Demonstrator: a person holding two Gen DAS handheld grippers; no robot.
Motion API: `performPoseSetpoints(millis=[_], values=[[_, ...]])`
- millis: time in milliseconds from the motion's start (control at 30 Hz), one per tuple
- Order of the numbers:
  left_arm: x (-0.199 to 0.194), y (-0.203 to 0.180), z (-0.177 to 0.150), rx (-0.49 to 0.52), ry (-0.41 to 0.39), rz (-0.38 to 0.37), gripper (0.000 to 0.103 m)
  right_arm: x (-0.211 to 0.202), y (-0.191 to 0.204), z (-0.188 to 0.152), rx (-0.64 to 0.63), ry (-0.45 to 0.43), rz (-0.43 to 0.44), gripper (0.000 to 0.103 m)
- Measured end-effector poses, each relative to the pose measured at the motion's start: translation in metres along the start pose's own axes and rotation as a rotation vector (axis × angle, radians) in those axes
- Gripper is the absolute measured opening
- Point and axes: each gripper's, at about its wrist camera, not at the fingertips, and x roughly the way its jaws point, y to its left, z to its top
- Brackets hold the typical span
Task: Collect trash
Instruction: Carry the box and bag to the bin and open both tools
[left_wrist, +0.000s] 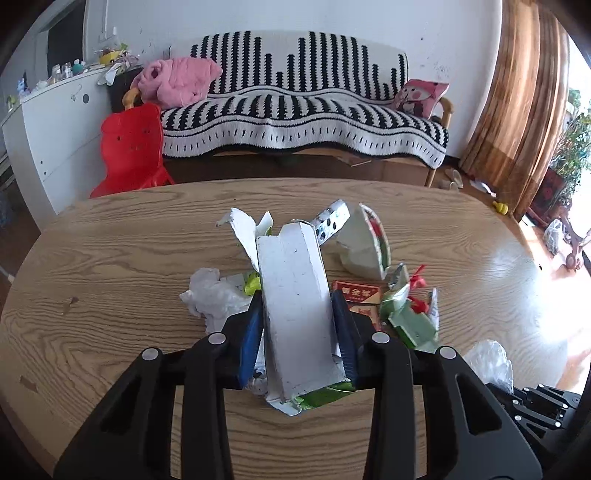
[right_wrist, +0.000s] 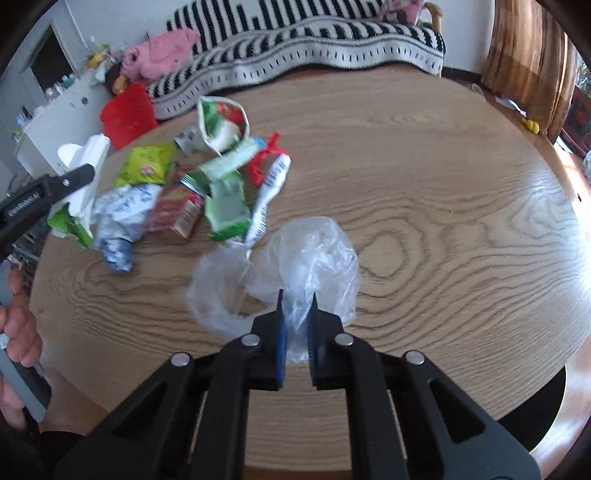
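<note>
surface: round wooden table (right_wrist: 424, 192) | on it: heap of torn cartons and wrappers (right_wrist: 207, 192), clear plastic bag (right_wrist: 317, 254)

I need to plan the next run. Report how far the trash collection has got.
Done: nothing looks binned yet; no bin shows. In hand: the left gripper clamps a white carton, and the right gripper pinches a clear plastic bag. Left: the red packet, green wrappers and other litter lie on the wooden table.

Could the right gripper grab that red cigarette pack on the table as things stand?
Probably not yet. The right gripper is shut on the clear plastic bag, so it is occupied. The red cigarette pack lies in the pile, wedged between the green carton and a crumpled wrapper.
</note>
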Motion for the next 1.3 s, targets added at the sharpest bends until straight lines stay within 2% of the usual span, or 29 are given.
performPoseSetpoints(millis=[100,300,500,633,900,1033,1167,1300], values=[[-0.012,-0.011,-0.002,0.012,-0.016,-0.022,0.036,-0.021,-0.013,-0.001,0.012,-0.048,-0.006,0.009],[-0.027,-0.057,-0.016,0.064,-0.026,-0.090,0.036,-0.064,-0.072,-0.012,0.098,-0.117,-0.070,0.009],[-0.033,-0.139,-0.042,0.168,0.003,-0.212,0.036,-0.105,-0.157,-0.043,0.212,-0.147,-0.155,0.009],[-0.040,-0.206,-0.065,0.244,0.015,-0.302,0.036,-0.130,-0.214,-0.077,0.298,-0.157,-0.212,0.009],[-0.049,-0.337,-0.133,0.395,0.076,-0.473,0.036,-0.162,-0.314,-0.148,0.461,-0.139,-0.308,0.009],[-0.050,-0.398,-0.174,0.463,0.124,-0.569,0.036,-0.166,-0.361,-0.187,0.537,-0.096,-0.355,0.009],[-0.042,-0.437,-0.206,0.513,0.166,-0.639,0.036,-0.164,-0.391,-0.211,0.591,-0.060,-0.377,0.009],[-0.018,-0.467,-0.240,0.533,0.252,-0.671,0.037,-0.154,-0.404,-0.223,0.607,-0.013,-0.390,0.009]])
